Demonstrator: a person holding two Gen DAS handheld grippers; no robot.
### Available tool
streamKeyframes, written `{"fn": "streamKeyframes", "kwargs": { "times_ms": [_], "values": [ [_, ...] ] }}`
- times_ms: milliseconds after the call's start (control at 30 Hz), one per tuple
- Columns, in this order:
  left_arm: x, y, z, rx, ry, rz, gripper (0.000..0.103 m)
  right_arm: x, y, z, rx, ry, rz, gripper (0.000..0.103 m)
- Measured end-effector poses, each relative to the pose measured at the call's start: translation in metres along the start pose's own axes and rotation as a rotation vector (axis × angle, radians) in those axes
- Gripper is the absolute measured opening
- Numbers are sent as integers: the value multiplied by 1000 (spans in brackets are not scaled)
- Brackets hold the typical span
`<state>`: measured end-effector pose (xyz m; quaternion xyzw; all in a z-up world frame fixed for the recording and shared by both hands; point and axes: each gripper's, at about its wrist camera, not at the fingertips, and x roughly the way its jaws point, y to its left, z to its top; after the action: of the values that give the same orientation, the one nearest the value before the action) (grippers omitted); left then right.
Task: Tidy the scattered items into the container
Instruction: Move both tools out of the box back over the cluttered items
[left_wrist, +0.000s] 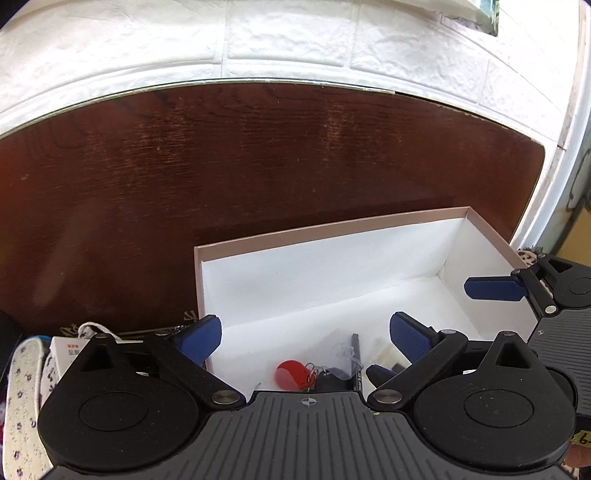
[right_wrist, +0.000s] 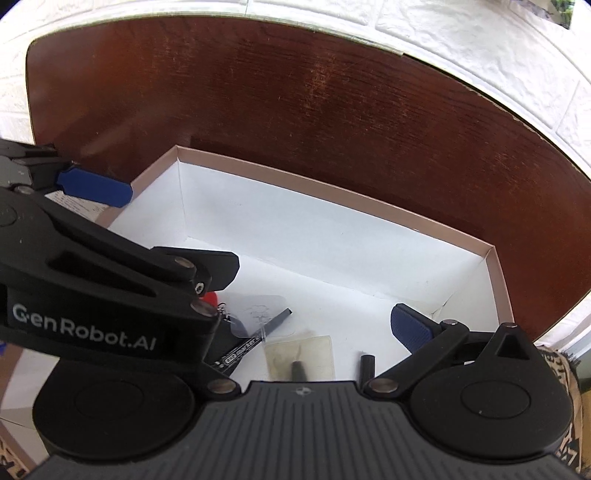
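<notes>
Both tools, left tool (left_wrist: 304, 338) and right tool (right_wrist: 314, 325), gape empty over box (left_wrist: 332, 230); release step looks finished. Red key fob (left_wrist: 291, 374), marker (right_wrist: 258, 332) lie inside. Next: probably withdraw, seek remaining items.

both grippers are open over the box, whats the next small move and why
Probably lift both clear of the box. The left hand-held gripper and the right hand-held gripper hold nothing, and the red key fob, marker and clear packets already lie on its floor.

"GenRobot.AI" stands in white on the black left gripper (right_wrist: 94, 192) at the frame's left; "marker" runs along the black pen (right_wrist: 255, 341) beneath it.
</notes>
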<state>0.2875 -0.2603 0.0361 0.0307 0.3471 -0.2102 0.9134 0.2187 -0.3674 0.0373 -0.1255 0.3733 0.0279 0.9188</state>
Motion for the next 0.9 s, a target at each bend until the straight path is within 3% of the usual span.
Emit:
{"fn": "streamKeyframes", "kwargs": {
  "times_ms": [467,633,767,900],
  "values": [
    [-46,2,-14,-21,-33,12,103,-74,6,-12,9,-37,1,103],
    [-77,-1,-24,-25,-73,27,103,-91,11,-16,33,-98,24,103],
    [-108,-6,-38,-21,-132,99,103,-112,18,-22,58,-162,76,103],
    [-137,-3,-59,-42,-154,119,103,-140,36,-37,44,-231,99,103]
  ]
}}
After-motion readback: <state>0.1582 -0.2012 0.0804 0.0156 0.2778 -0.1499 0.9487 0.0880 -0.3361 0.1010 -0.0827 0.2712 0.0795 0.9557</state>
